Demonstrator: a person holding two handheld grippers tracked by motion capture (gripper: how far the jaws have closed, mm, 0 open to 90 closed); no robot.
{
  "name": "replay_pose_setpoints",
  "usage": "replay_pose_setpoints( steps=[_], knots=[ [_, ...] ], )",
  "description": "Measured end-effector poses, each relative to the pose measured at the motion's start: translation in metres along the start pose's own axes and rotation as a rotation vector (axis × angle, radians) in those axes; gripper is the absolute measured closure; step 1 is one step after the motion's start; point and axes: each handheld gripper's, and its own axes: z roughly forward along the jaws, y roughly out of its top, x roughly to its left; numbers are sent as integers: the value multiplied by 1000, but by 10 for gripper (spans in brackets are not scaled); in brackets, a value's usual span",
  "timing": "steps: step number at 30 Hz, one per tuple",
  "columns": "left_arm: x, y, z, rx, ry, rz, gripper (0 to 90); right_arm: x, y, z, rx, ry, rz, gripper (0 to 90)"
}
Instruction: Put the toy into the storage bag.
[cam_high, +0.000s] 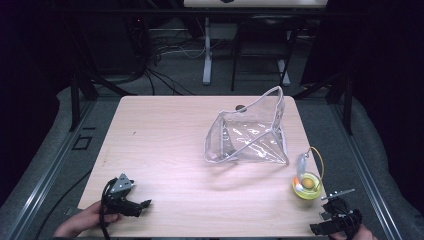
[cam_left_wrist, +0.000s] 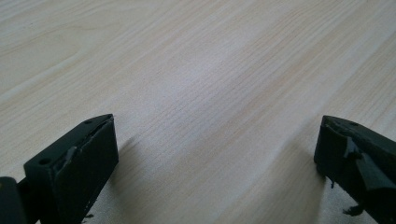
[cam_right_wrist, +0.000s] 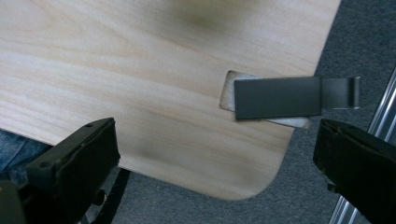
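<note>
Right claw (cam_high: 320, 229) is cut off at the high view's bottom edge, off the near-right corner of the pale wooden desk (cam_high: 165, 145). Its own view: jaws apart, w/ a dark flat metal clip (cam_right_wrist: 280, 98) at the desk edge. Left claw (cam_high: 142, 205): jaws apart over bare desk, near-left. Clear plastic zip pouch (cam_high: 250, 137) sits centre-right, well apart from both. Small yellow-green round item (cam_high: 307, 185), detail unclear, lies near the right claw.

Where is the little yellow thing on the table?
In the high view, the small yellow object sits near the table's right front corner, just ahead of the right gripper and right of the clear plastic bag.
</note>
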Motion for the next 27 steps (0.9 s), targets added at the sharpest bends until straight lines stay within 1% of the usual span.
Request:
replay_pose_setpoints(
  steps=[1,2,5,6,7,8,10,11,12,13,14,16,17,18,19,20,21,22,23,24,25,26,27],
  knots=[
    [0,0,0,0,0,0,0,0,0,0,0,0,0,0],
    [0,0,0,2,0,2,0,1,0,-3,-19,0,6,0],
    [0,0,0,1,0,2,0,2,2,-7,-21,-4,2,0],
    [0,0,0,0,0,0,0,3,3,-11,-28,10,8,0],
    [0,0,0,0,0,0,0,3,3,-11,-28,10,8,0],
    [0,0,0,1,0,2,0,3,5,-17,-33,4,-4,0],
    [0,0,0,0,0,1,0,4,6,-20,-38,4,-6,0],
    [0,0,0,0,0,1,0,4,6,-23,-51,-3,-1,0],
    [0,0,0,2,0,2,0,5,7,-26,-59,3,6,0],
    [0,0,0,2,0,2,0,4,9,-32,-74,19,13,0],
    [0,0,0,0,0,0,0,4,10,-34,-76,29,17,0],
    [0,0,0,1,0,2,0,5,11,-36,-77,34,21,0],
    [0,0,0,1,0,2,0,6,14,-41,-74,35,11,0],
    [0,0,0,1,0,2,0,6,14,-41,-74,35,11,0],
    [0,0,0,0,0,1,0,8,19,-47,-70,7,-5,0],
    [0,0,0,1,0,2,0,10,20,-48,-81,23,-4,0],
    [0,0,0,1,0,2,0,10,22,-52,-79,21,-8,0],
    [0,0,0,0,0,0,0,10,22,-52,-79,21,-8,0],
    [0,0,0,0,0,0,0,11,25,-55,-88,10,-6,0],
    [0,0,0,0,0,0,0,11,30,-62,-92,8,-15,0],
    [0,0,0,0,0,0,0,11,30,-62,-92,8,-15,0],
    [0,0,0,1,0,2,0,11,33,-65,-91,8,-25,0],
    [0,0,0,0,0,0,0,12,39,-71,-95,-5,-36,0]
  ],
)
